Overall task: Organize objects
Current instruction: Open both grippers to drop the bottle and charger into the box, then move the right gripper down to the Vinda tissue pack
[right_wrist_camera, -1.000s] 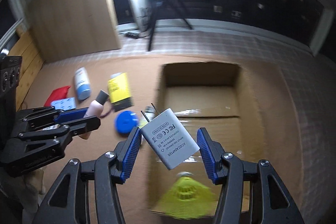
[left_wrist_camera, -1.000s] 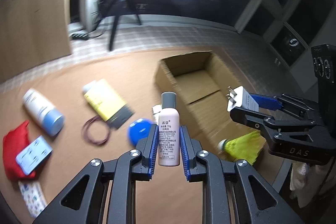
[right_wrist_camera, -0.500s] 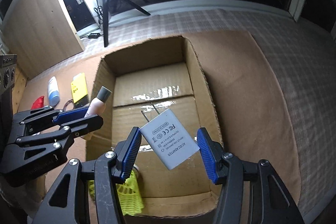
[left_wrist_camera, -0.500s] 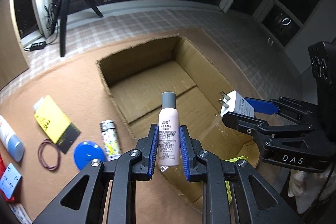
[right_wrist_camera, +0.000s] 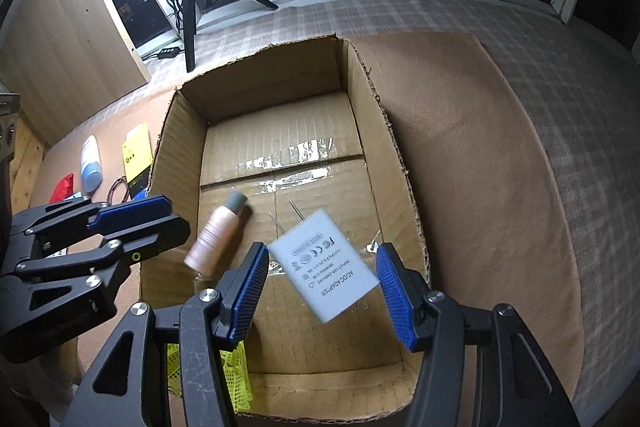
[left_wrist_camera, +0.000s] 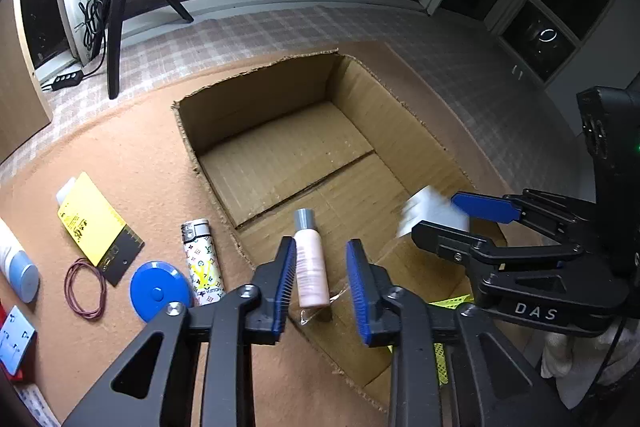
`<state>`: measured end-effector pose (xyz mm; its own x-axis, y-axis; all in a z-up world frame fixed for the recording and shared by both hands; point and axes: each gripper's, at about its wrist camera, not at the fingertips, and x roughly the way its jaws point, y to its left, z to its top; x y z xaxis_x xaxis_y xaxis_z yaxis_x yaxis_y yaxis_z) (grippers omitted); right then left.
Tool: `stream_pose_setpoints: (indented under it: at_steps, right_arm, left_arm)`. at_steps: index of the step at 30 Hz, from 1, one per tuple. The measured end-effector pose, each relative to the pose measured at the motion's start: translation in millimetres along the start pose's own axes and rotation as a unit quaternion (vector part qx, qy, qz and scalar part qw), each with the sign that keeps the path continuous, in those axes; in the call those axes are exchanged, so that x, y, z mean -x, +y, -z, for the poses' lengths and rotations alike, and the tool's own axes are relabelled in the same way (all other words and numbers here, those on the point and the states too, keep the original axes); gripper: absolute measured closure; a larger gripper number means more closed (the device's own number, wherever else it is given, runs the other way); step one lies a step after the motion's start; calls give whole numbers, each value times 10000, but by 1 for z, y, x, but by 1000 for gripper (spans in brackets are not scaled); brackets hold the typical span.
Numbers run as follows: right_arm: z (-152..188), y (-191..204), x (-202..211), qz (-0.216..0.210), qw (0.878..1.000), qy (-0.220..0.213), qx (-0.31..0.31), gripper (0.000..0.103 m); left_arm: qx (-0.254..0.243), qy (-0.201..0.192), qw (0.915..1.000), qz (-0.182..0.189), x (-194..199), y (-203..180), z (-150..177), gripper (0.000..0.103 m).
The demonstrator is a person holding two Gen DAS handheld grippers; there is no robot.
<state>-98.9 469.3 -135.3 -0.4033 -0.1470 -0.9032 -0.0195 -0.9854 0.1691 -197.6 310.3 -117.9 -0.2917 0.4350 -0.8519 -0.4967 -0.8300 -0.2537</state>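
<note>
My left gripper (left_wrist_camera: 320,247) hangs over the near left part of the cardboard box (left_wrist_camera: 260,103), and its jaws are opening. The pink bottle with a grey cap (left_wrist_camera: 310,263) has left the pads. It shows blurred and tilted just above the box floor (right_wrist_camera: 218,233), below the left gripper (right_wrist_camera: 176,215). My right gripper (right_wrist_camera: 322,255) is shut on a white AC/DC adapter (right_wrist_camera: 324,265), held cornerwise with its prongs pointing away, over the middle of the box (right_wrist_camera: 276,75). From the left wrist the adapter (left_wrist_camera: 432,211) looks blurred in the right gripper (left_wrist_camera: 436,215).
A yellow shuttlecock (right_wrist_camera: 236,375) lies in the box's near corner. Left of the box on the brown mat lie a patterned lighter (left_wrist_camera: 202,259), a blue disc (left_wrist_camera: 158,293), a yellow card (left_wrist_camera: 94,219), a rubber band (left_wrist_camera: 86,287) and a white-blue tube (left_wrist_camera: 18,263). A tripod (left_wrist_camera: 116,27) stands behind.
Both grippers swung from the mat's left side to over the box and sank. The left jaws have spread and let the pink bottle go; the adapter stays gripped.
</note>
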Motion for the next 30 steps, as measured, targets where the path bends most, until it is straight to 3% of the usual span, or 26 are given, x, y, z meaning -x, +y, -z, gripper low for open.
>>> stream_pose_setpoints:
  at_steps: [8, 15, 27, 30]
  right_arm:
    - [0, 7, 17, 1, 9997, -201, -122, 51]
    - [6, 37, 33, -366, 9986, -342, -186, 50]
    - [19, 132, 33, -1068, 9938, -229, 189, 47]
    - [21, 161, 24, -1215, 9919, -91, 358, 46]
  left_arm:
    - [106, -186, 9998, -27, 29, 14, 10, 74]
    - [349, -357, 9986, -167, 70, 51, 33, 74]
    - [1219, -542, 9893, -596, 142, 159, 111, 73]
    - [1453, -530, 9853, -720, 152, 187, 135, 65]
